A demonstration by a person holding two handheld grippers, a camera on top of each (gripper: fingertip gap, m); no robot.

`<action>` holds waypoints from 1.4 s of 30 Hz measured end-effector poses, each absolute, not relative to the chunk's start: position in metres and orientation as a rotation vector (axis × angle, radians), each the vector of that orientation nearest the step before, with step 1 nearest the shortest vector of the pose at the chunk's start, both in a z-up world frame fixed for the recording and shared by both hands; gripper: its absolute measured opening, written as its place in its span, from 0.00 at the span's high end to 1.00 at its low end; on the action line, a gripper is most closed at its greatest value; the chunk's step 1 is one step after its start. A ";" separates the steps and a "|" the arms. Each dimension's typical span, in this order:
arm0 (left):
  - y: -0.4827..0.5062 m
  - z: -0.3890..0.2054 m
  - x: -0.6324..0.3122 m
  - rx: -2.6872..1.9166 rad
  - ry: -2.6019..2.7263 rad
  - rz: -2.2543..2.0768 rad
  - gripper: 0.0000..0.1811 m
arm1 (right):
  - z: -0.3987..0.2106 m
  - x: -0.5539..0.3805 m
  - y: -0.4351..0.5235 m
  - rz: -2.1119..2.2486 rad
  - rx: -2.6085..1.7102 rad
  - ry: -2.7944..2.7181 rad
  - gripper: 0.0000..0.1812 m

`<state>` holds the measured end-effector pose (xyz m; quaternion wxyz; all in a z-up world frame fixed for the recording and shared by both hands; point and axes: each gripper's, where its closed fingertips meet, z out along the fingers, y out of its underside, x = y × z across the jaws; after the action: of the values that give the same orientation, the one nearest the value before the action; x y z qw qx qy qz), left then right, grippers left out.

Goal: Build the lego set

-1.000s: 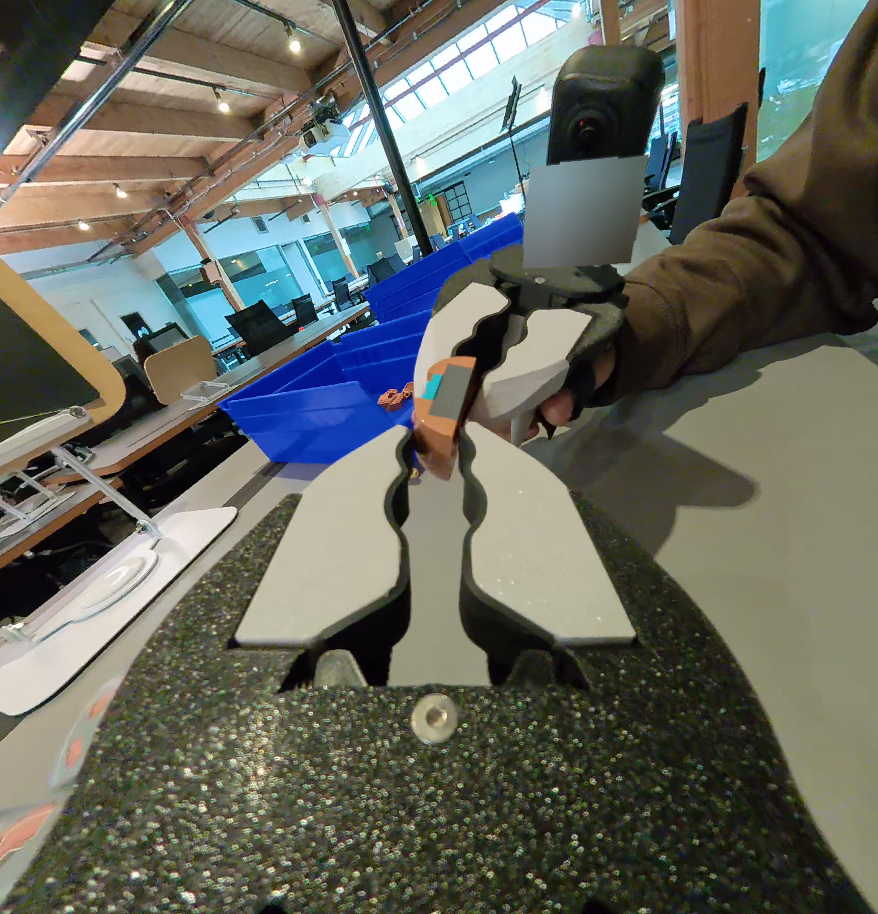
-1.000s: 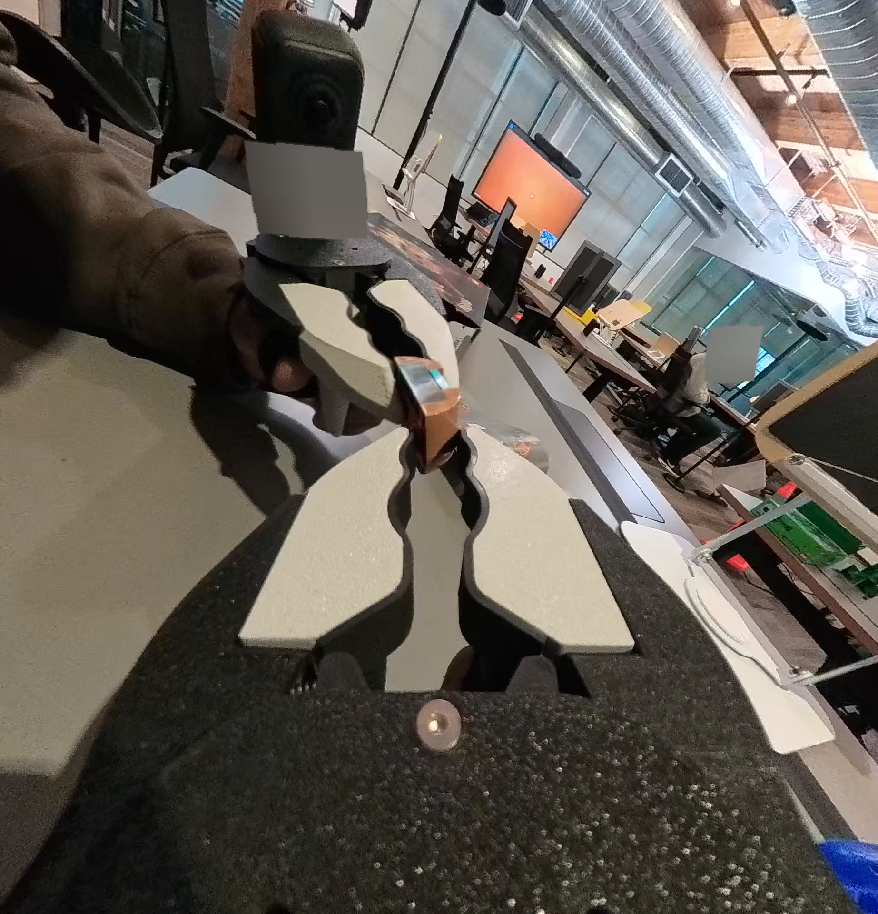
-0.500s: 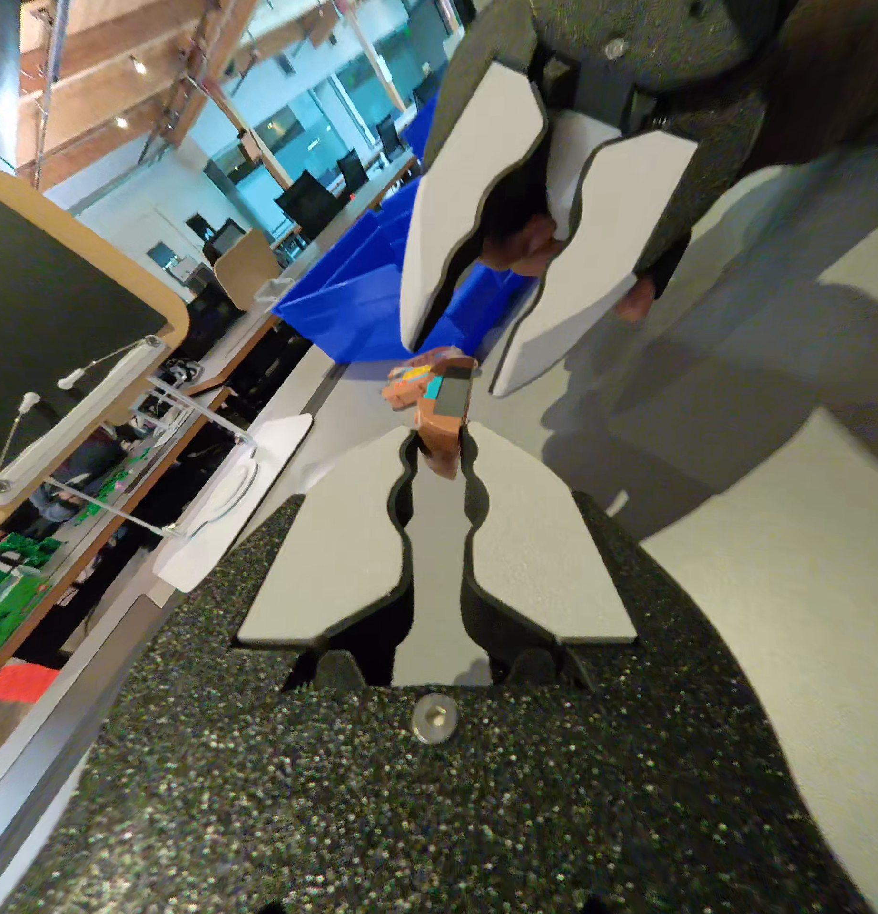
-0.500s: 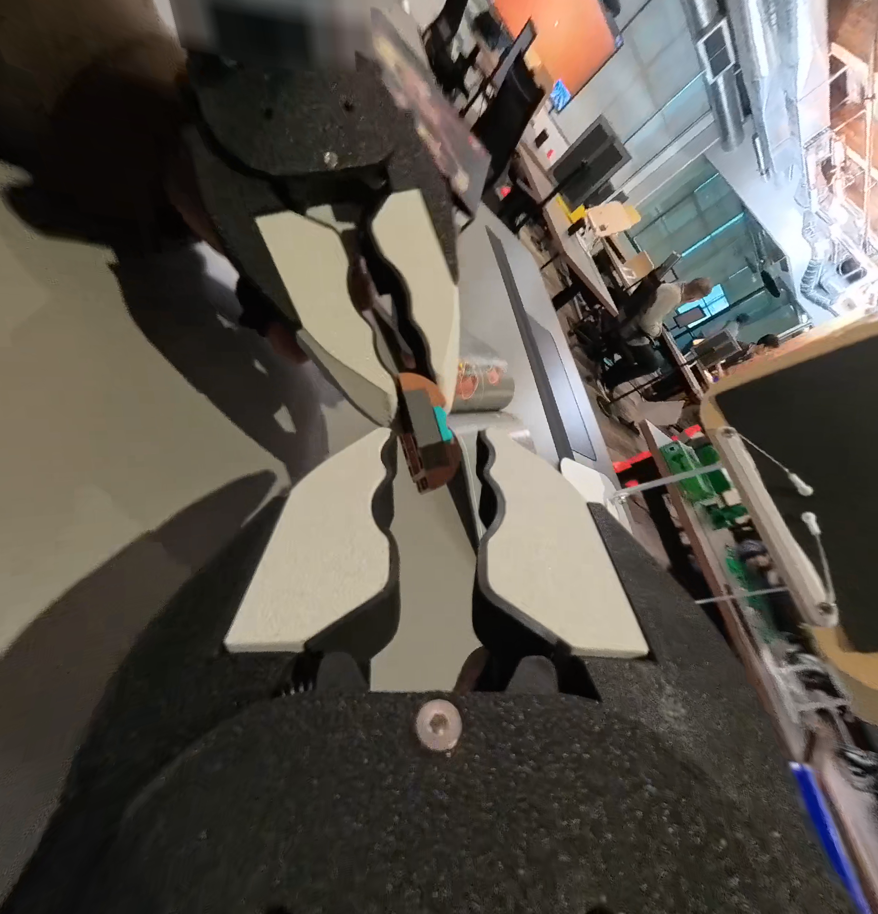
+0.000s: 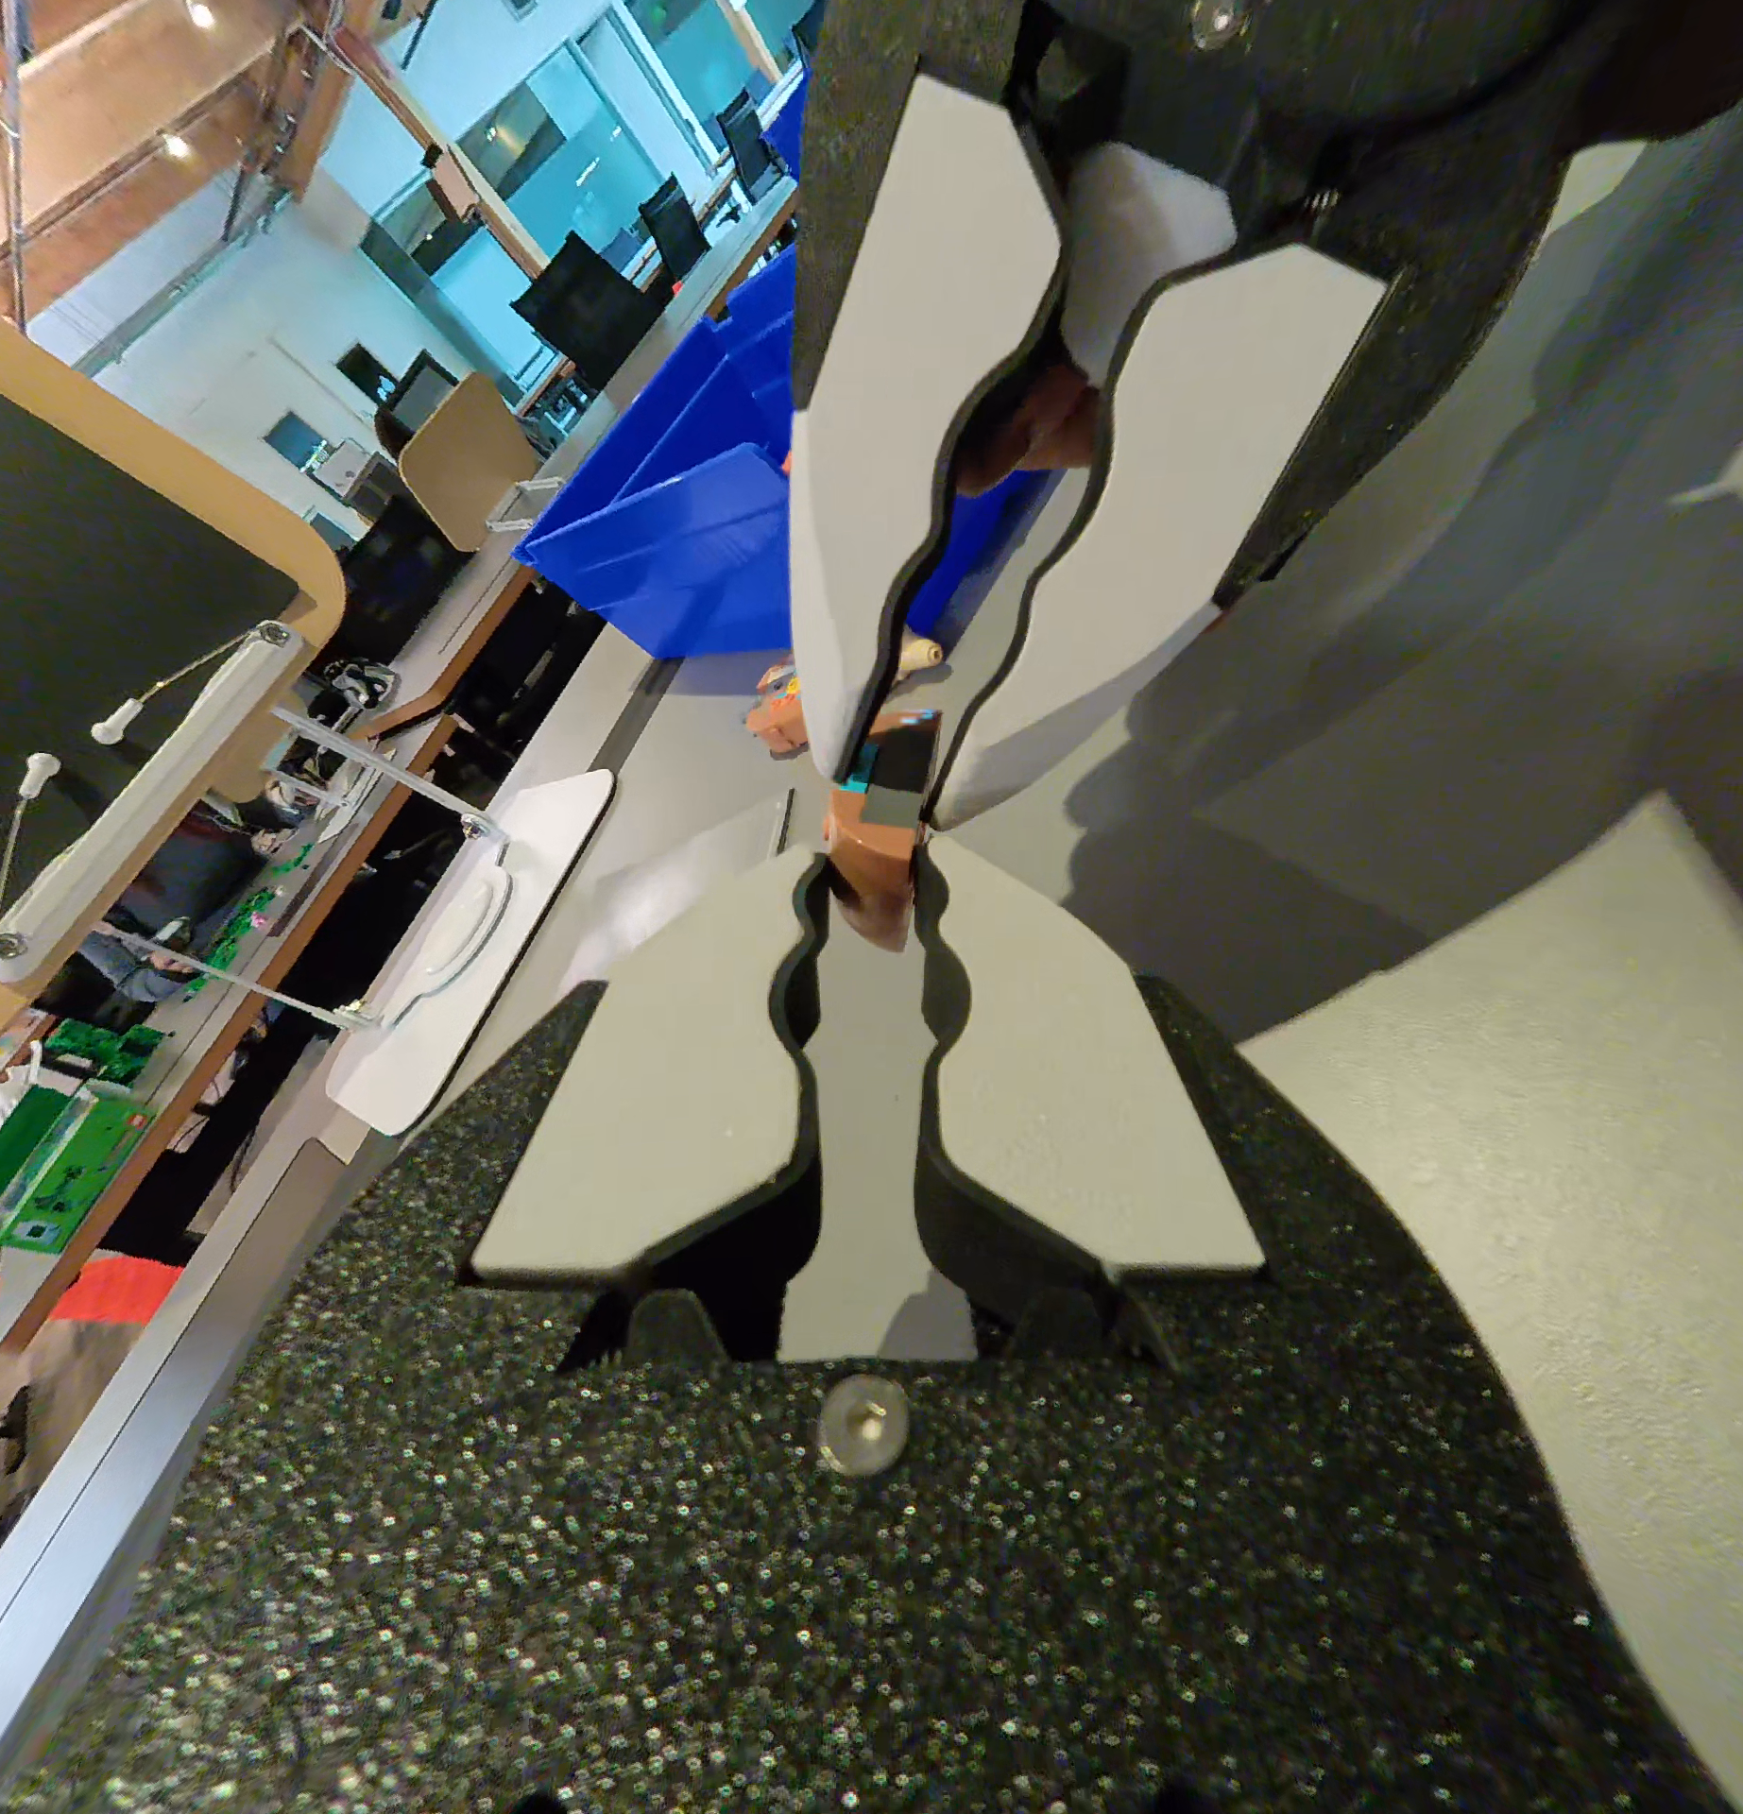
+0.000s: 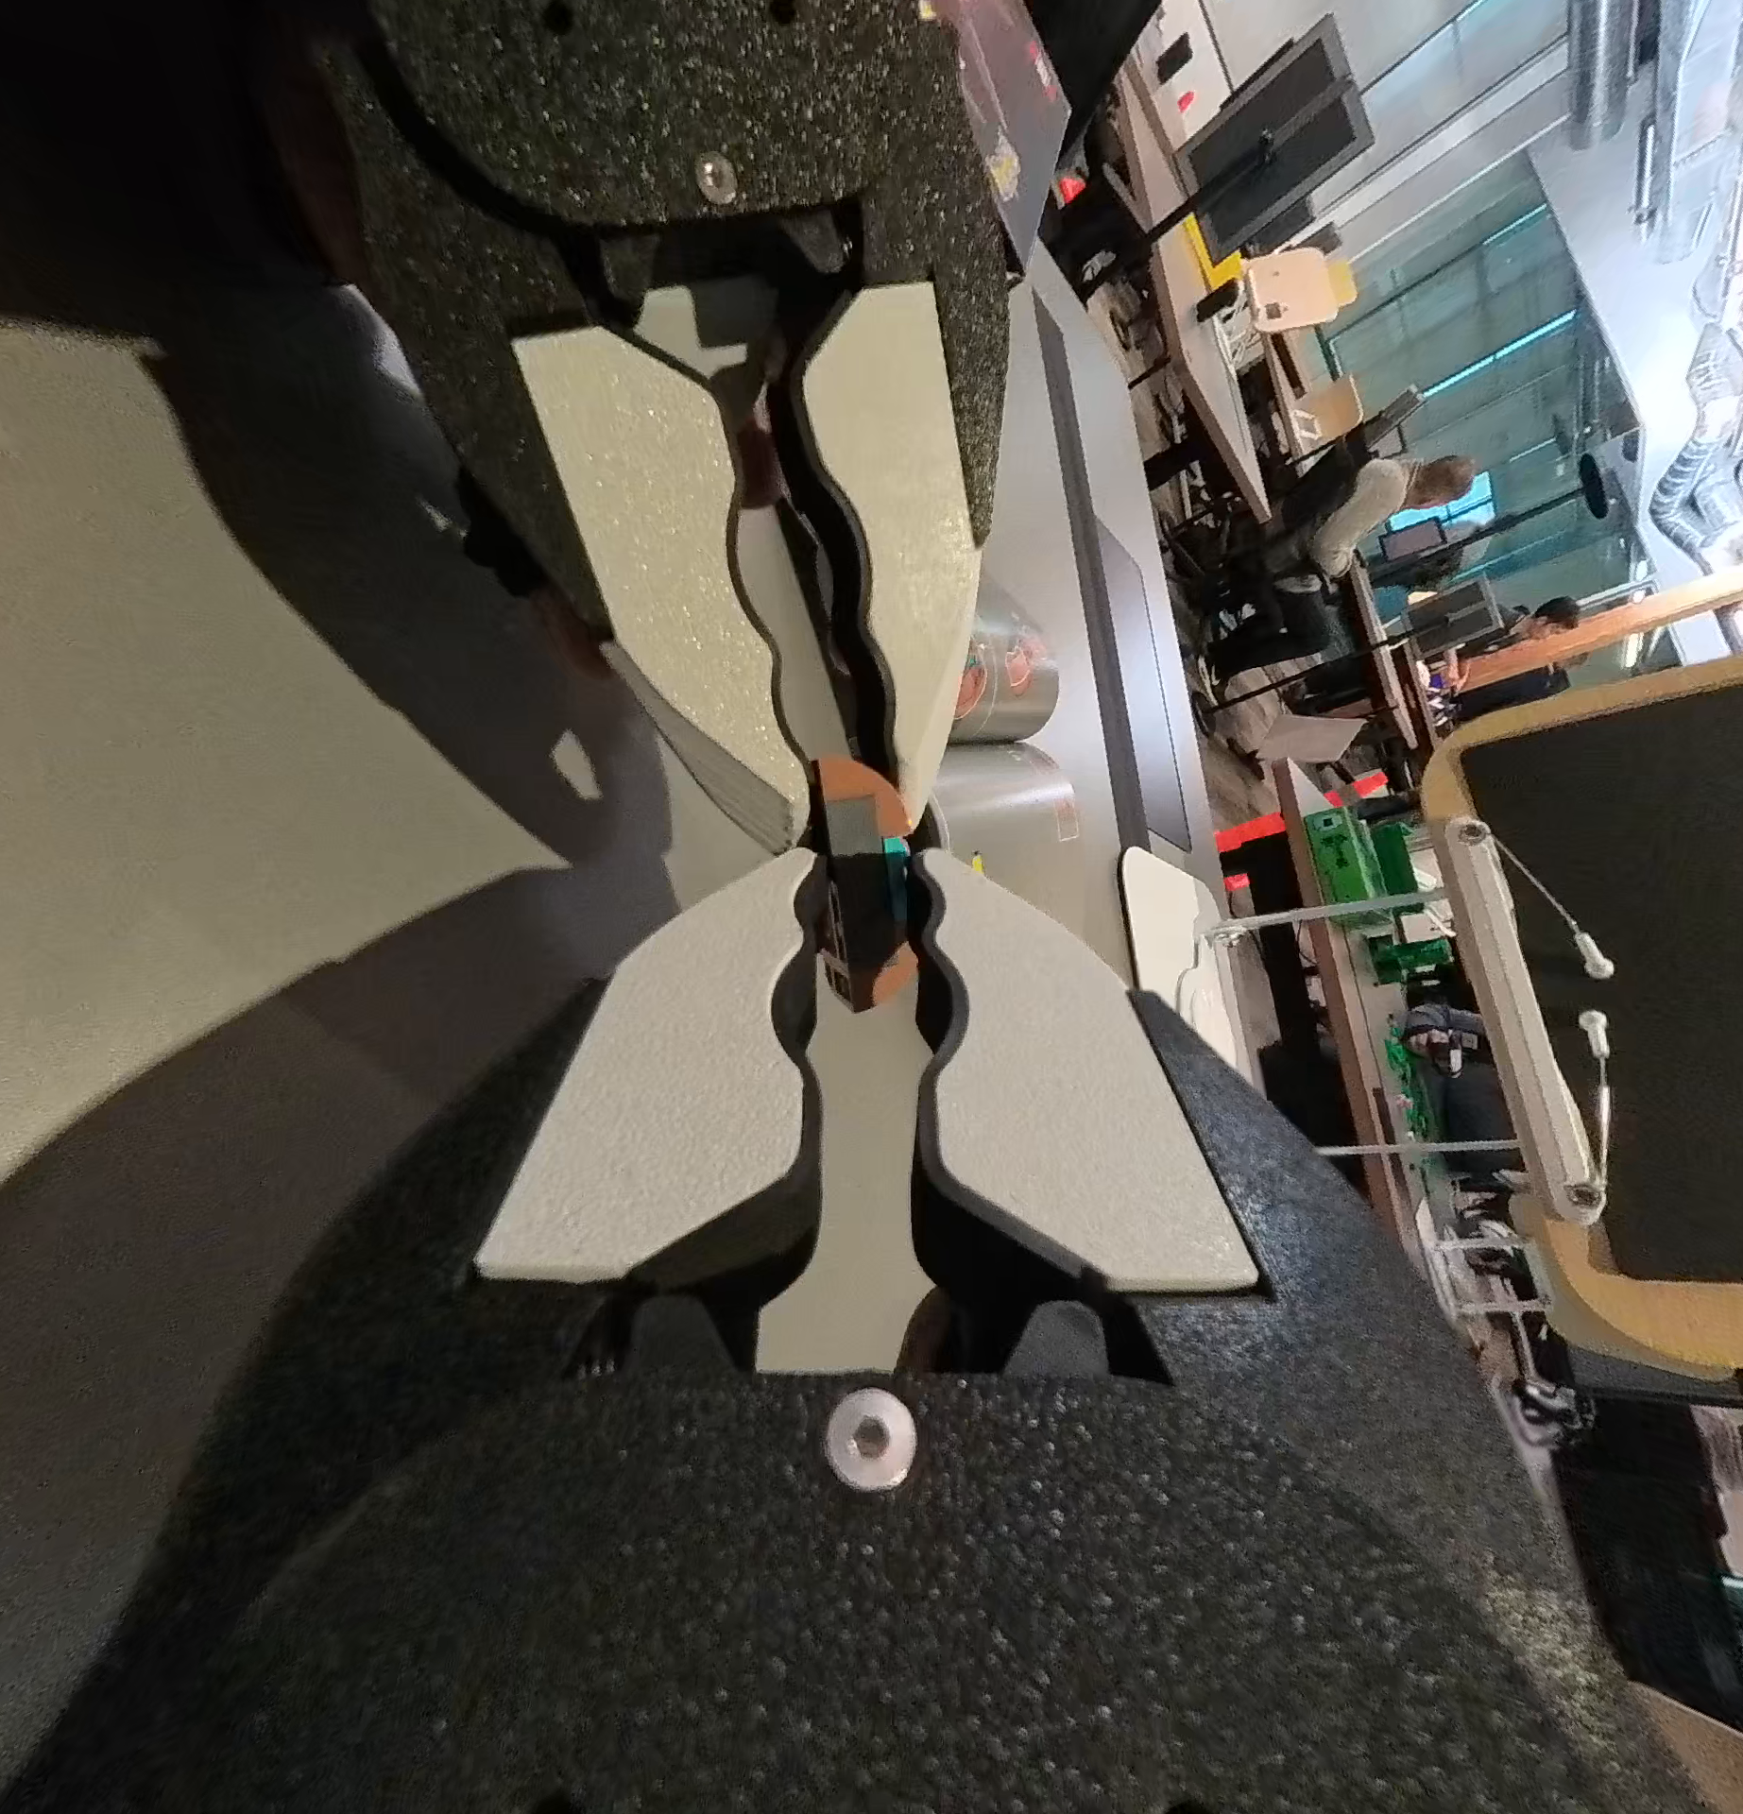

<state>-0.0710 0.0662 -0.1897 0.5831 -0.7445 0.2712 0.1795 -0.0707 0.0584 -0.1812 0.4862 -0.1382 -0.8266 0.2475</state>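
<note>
A small brown lego assembly (image 5: 872, 854) with a dark grey and teal part is held in the air between both grippers. My left gripper (image 5: 867, 869) is shut on its brown lower end. My right gripper (image 5: 887, 780) comes in from above, tip to tip with the left, and is shut on the grey and teal end. In the right wrist view my right gripper (image 6: 862, 874) grips the assembly (image 6: 862, 923), and the left gripper (image 6: 852, 785) reaches in from the top. The parts inside the jaws are hidden.
The grey table (image 5: 1485, 1178) lies below. Blue bins (image 5: 671, 550) stand at its far edge, with loose brown lego pieces (image 5: 774, 712) in front of them. A white stand base (image 5: 474, 942) is on the left. Silver cans (image 6: 1009, 677) stand beyond the grippers. Less than 4 cm separates the two grippers' tips.
Half a second ago my right gripper was open above the assembly. It has come down and shut on the grey and teal end. The left gripper has kept its hold.
</note>
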 end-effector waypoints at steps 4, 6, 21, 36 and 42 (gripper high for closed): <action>0.066 -0.189 -0.071 -1.734 0.641 0.423 0.91 | -0.182 -0.071 0.058 0.611 -0.360 -2.030 0.91; 0.066 -0.190 -0.070 -1.737 0.646 0.429 0.91 | -0.183 -0.071 0.058 0.610 -0.364 -2.035 0.91; 0.066 -0.191 -0.070 -1.737 0.639 0.421 0.91 | -0.184 -0.071 0.058 0.645 -0.347 -2.029 0.92; 0.062 -0.179 -0.066 -1.655 0.526 0.131 0.91 | -0.178 -0.067 0.070 0.914 -0.503 -1.979 0.76; 0.056 -0.165 -0.060 -1.566 0.499 0.001 0.91 | -0.167 -0.060 0.062 1.021 -0.474 -1.938 0.90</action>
<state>-0.0600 0.0561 -0.1650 0.6808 -0.6979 0.2223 0.0006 -0.0605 0.0616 -0.1670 0.4351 -0.1903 -0.7785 0.4103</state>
